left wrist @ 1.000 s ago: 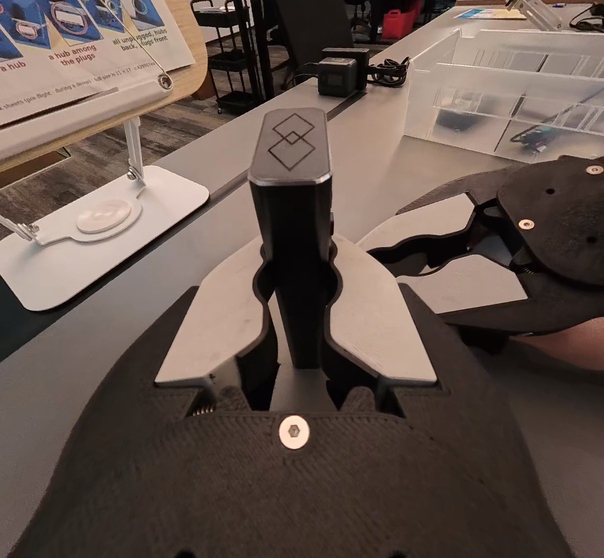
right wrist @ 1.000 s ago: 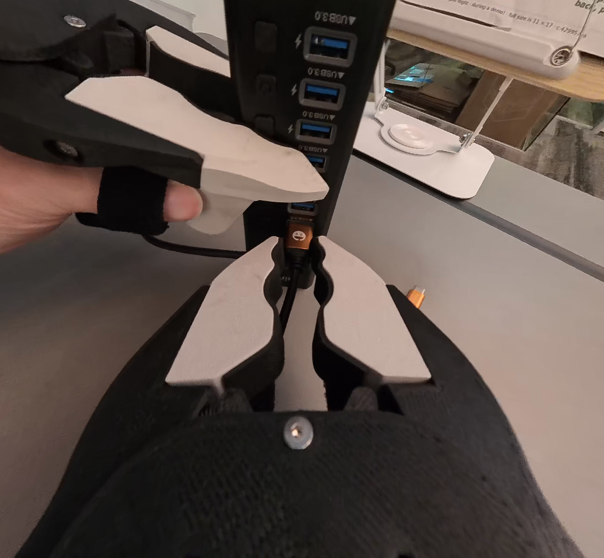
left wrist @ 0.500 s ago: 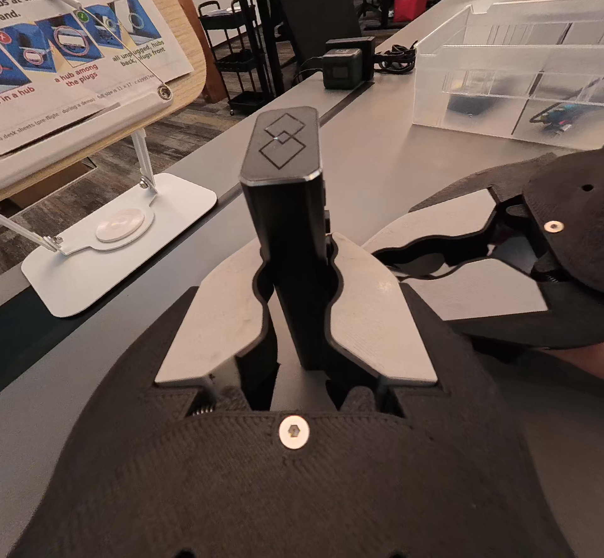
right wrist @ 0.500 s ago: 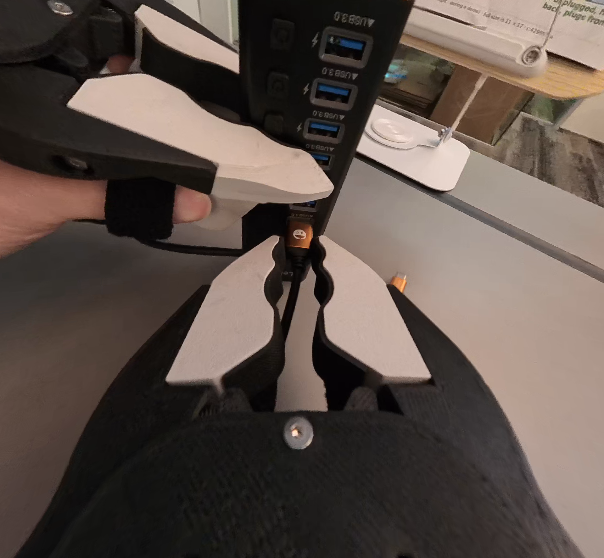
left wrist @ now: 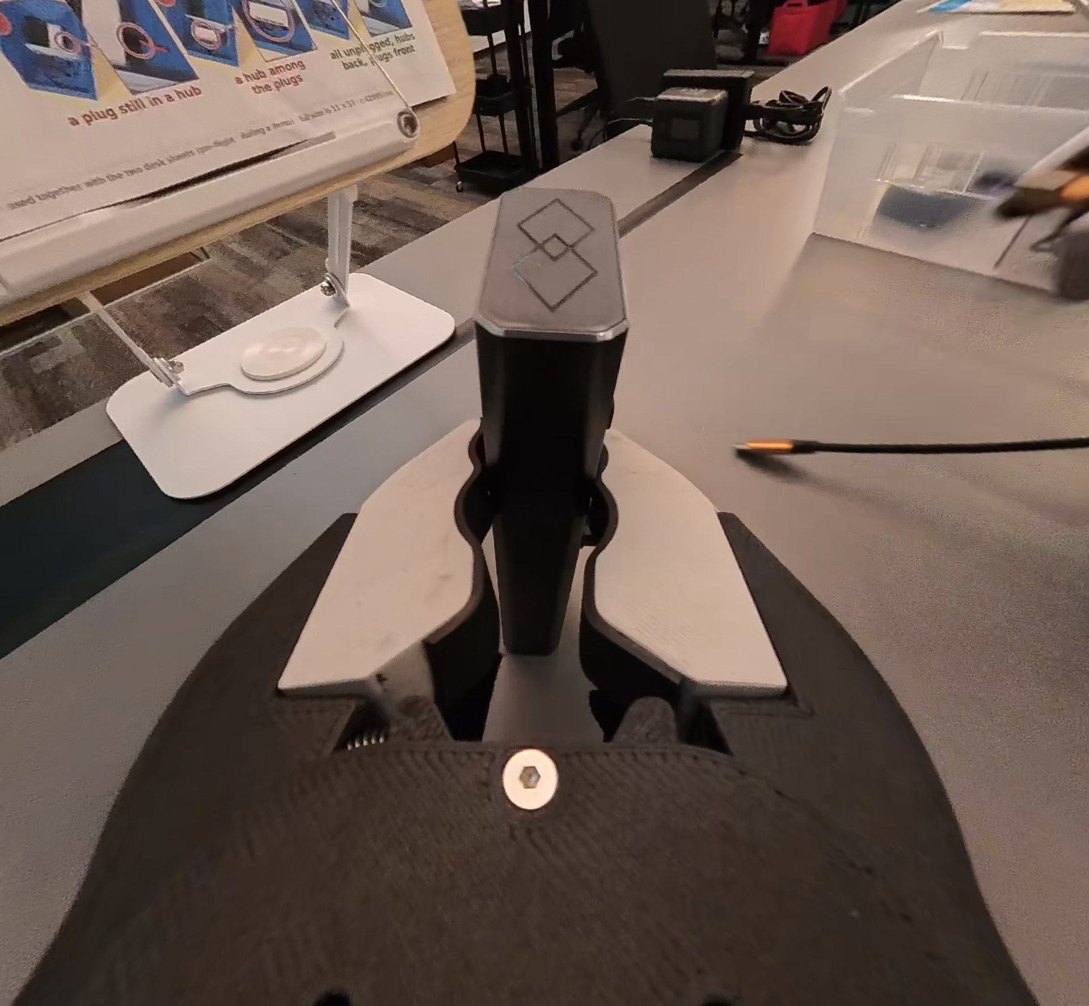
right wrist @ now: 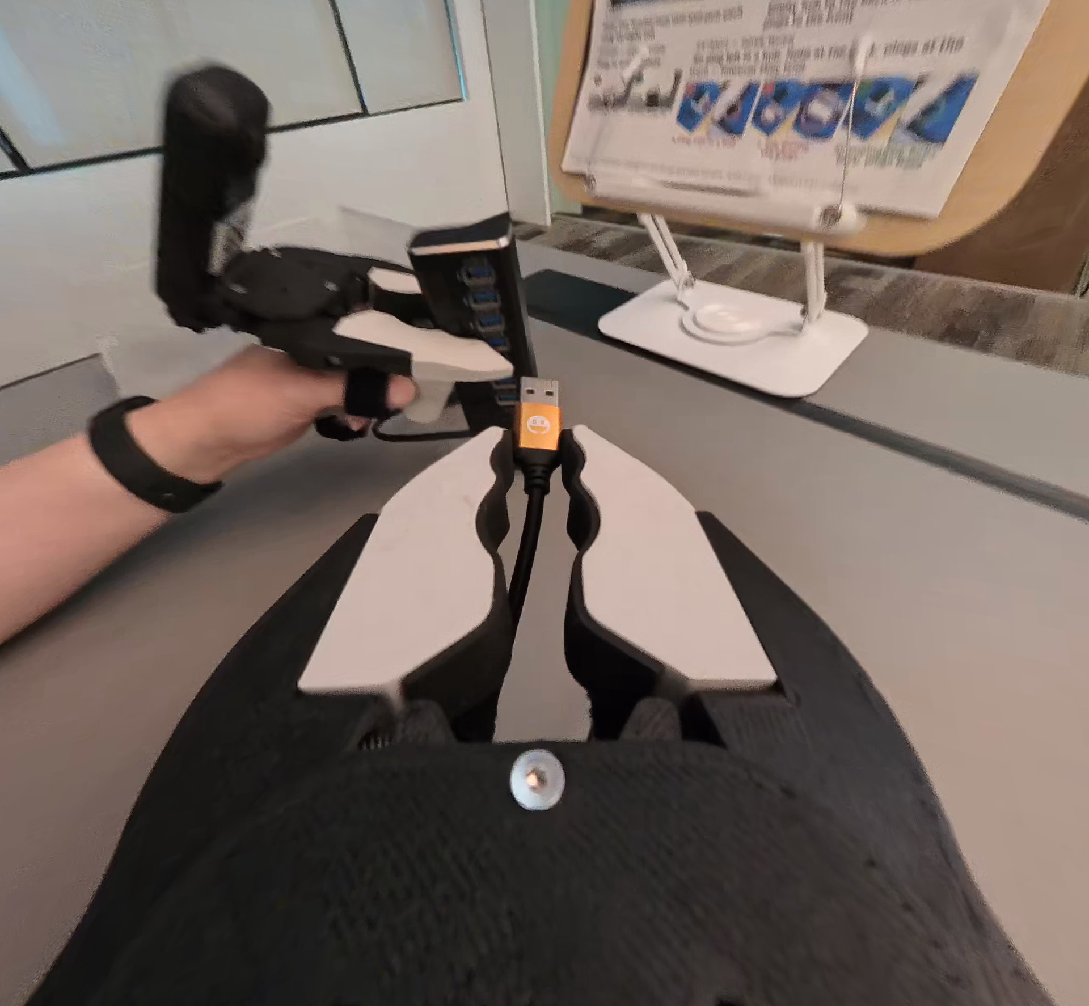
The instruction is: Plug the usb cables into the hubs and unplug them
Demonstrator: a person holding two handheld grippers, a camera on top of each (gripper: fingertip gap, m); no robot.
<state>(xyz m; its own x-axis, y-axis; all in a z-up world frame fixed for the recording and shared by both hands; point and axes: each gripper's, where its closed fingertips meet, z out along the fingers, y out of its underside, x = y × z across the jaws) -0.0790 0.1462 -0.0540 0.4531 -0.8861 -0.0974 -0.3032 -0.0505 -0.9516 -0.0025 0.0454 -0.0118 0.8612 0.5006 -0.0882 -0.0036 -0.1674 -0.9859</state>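
My left gripper [left wrist: 539,465] is shut on a black USB hub [left wrist: 551,365] and holds it upright above the grey table. In the right wrist view the same hub [right wrist: 477,306] shows its row of blue ports, with the left gripper [right wrist: 465,353] and a hand around it. My right gripper [right wrist: 536,441] is shut on an orange USB plug [right wrist: 537,415]. The plug's metal tip is free in the air, a short way from the hub. Its black cable [right wrist: 527,530] runs back between my fingers. The cable's other orange end [left wrist: 766,445] hangs over the table in the left wrist view.
A white stand [left wrist: 277,382] holds a wooden board with an instruction sheet [left wrist: 194,35] at the table's far edge; it also shows in the right wrist view [right wrist: 736,329]. A clear plastic bin [left wrist: 954,153] stands at the right. A black power adapter [left wrist: 689,120] sits farther back. The grippers' ends are close to 15 centimeters from one another.
The orange plug has come out of the hub's lower port. My right gripper has pulled back and away with it. The left gripper still holds the hub.
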